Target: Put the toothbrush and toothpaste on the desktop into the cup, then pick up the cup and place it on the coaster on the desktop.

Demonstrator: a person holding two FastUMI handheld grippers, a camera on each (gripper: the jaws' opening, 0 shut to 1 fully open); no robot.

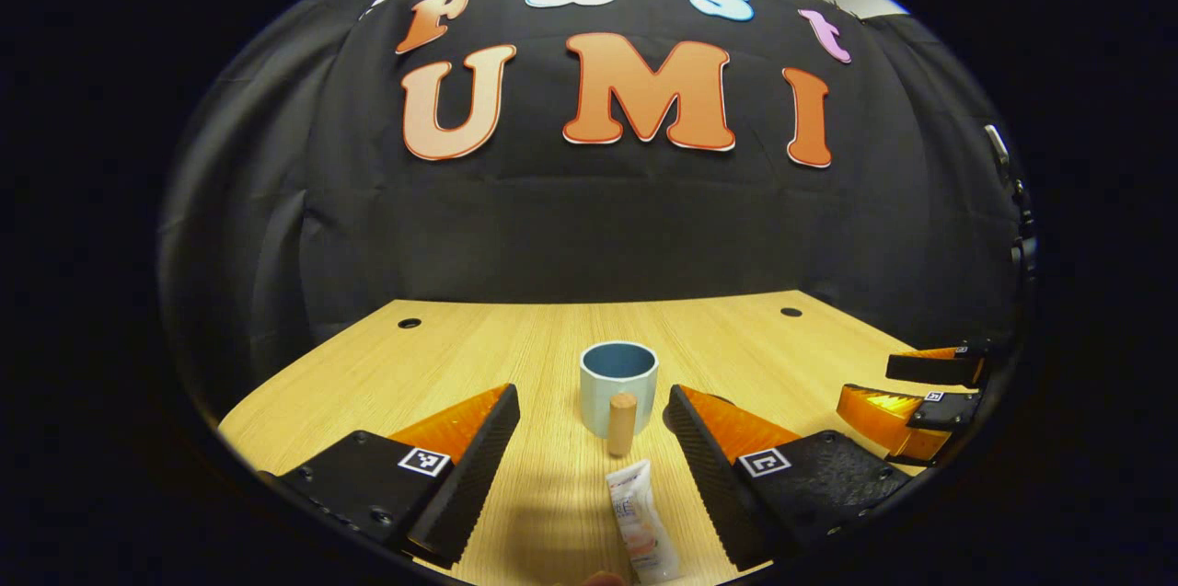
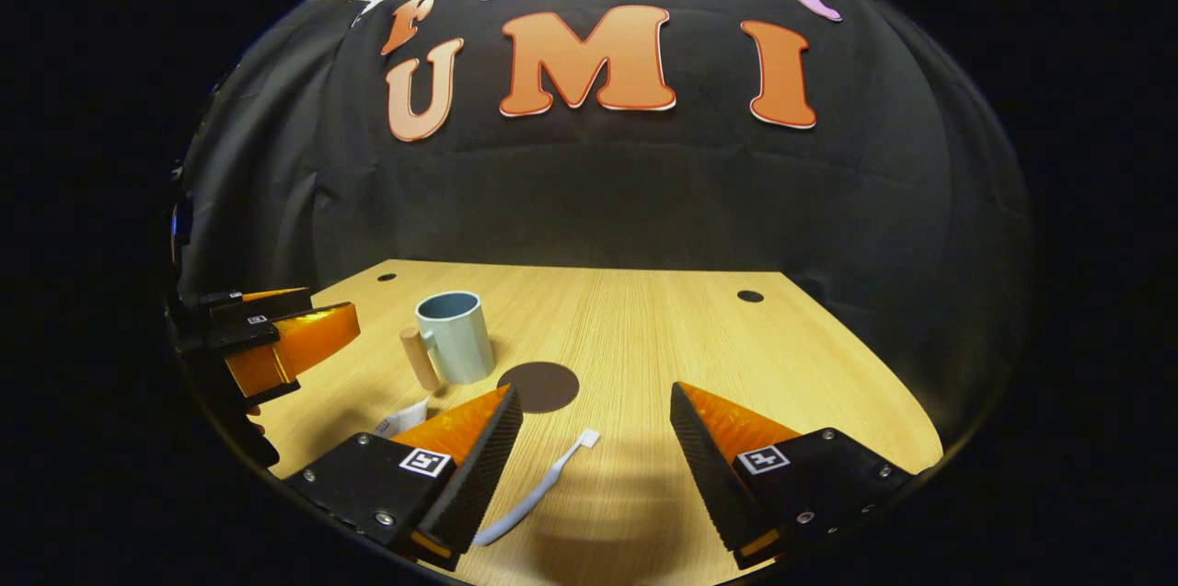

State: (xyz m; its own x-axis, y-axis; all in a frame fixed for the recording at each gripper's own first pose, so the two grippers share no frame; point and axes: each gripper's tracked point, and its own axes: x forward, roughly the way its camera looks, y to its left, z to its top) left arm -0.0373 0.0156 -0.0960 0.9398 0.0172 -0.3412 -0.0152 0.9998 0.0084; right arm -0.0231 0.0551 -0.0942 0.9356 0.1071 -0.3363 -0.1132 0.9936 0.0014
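Two grippers hover over the wooden desktop [image 2: 644, 328], each with its fingers spread wide and holding nothing: the left gripper [image 1: 594, 448] faces the toothpaste [image 1: 641, 522] lying flat just before the cup [image 1: 618, 386]. The right gripper [image 2: 596, 448] hangs above the toothbrush [image 2: 543, 487], which lies near the dark round coaster [image 2: 538, 386] beside the upright cup's base.

Bench [image 2: 644, 338]: pale yellow wood, fine straight grain, two small dark holes. Cup [image 2: 456, 338]: light blue-green outside, darker blue inside; handle [image 2: 420, 358] in tan wood tone. Coaster [image 2: 538, 386]: plain dark brown. Toothbrush [image 2: 538, 489]: white throughout. Toothpaste [image 1: 641, 522]: white tube, pinkish-orange print. Wall cloth [image 2: 598, 200]: black, unpatterned.
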